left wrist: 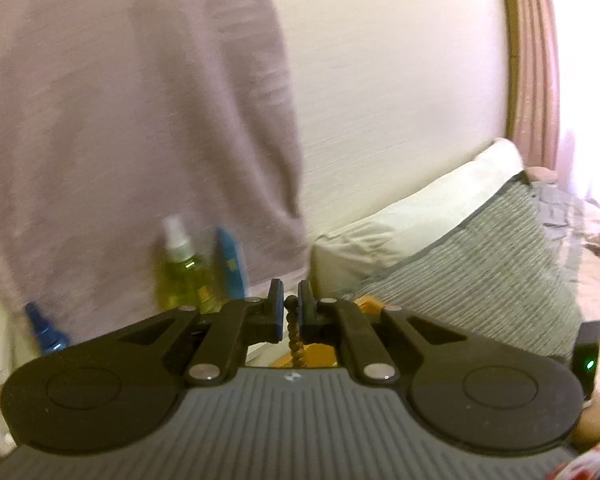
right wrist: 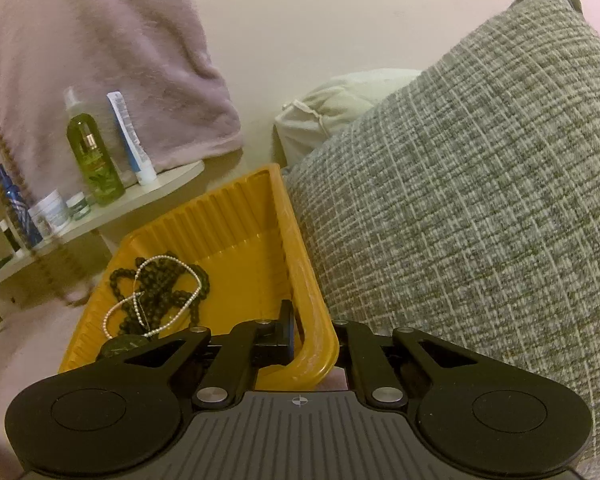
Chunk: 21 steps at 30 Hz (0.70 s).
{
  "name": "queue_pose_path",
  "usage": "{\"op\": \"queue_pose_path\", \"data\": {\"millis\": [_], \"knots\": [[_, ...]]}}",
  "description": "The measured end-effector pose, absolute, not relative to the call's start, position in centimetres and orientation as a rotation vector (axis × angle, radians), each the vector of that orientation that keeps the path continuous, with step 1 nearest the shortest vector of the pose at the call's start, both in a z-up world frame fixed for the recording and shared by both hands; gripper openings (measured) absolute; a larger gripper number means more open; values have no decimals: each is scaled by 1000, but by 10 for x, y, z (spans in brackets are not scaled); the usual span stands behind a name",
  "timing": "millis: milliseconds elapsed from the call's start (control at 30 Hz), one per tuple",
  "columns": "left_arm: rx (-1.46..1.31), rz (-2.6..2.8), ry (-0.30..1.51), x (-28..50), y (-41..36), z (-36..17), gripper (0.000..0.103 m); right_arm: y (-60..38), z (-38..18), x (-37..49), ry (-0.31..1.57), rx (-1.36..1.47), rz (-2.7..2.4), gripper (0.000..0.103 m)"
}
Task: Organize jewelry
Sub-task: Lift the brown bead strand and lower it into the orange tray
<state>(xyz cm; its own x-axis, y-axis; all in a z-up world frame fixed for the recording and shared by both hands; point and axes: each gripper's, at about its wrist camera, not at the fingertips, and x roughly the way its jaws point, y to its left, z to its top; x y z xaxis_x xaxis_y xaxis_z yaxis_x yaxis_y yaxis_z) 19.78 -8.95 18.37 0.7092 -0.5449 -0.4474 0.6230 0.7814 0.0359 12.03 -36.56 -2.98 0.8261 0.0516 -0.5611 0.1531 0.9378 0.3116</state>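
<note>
- Beads first: the left gripper (left wrist: pixel 291 312) has its jaws pinched together on a brown bead strand (left wrist: pixel 296 344), which hangs straight down out of the pinch, long axis vertical, toward a bit of the yellow tray (left wrist: pixel 320 350) showing below.
- From the right wrist view, the same kind of brown strand dangles at the far left edge, out in front of the shelf (right wrist: pixel 112 204), so it's up in the air and off to the left of the tray, not over it yet as far as I can judge.
- The right gripper (right wrist: pixel 314 338) is clamped on the tray's near right rim, one pad inside the wall, the other outside.
- So the left hand is the one carrying jewelry, the right just steadies the tray. My guess is the drop needs the strand brought over the tray floor.
- Already lying in the tray: one dark bead necklace (right wrist: pixel 160 280) and one pearl string (right wrist: pixel 140 312), tangled over each other.
- Count: three strands total, one tray, two cushions (grey woven (right wrist: pixel 480 200), cream (right wrist: pixel 340 104)).
- Shelf holds a handful of bottles and jars, too blurry for me to count properly.
</note>
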Motion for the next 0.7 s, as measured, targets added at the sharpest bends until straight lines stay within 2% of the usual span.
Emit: {"op": "queue_pose_path", "data": {"millis": [300,700], "knots": [[205,-754,458,201,-142,180,6,-371,-34,113,609,390,-50,7],[261,-771,633,215,-177,110,6,-373,-36,114,622,410,-44,7]]}}
